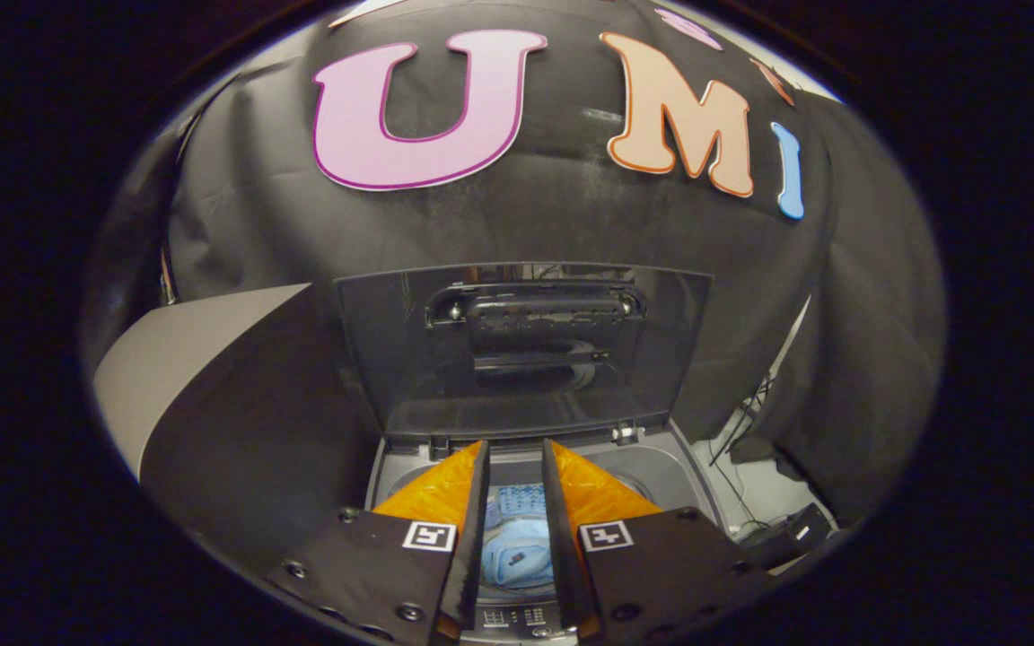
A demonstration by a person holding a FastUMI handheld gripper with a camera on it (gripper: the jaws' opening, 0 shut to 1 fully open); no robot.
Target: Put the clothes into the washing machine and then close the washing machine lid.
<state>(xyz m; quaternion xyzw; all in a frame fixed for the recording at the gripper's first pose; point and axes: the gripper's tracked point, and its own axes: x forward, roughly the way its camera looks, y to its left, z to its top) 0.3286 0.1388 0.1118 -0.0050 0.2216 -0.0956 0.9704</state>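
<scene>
Your gripper (515, 453) hangs released, its 2 fingers parted around nothing, because the light-blue cloth (517, 547) already lies in the washing machine (670, 471) drum below; the far lid (517, 350) stands upright, awaiting closing.

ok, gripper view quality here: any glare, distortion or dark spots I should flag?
Gripper view: strong fisheye bending, the raised lid bows at its edges; faint reflections on its glossy panel; the washing machine drum is dim, though the blue cloth reads clearly through the gap of the open gripper; the booth is dark overall, focus acceptable.
</scene>
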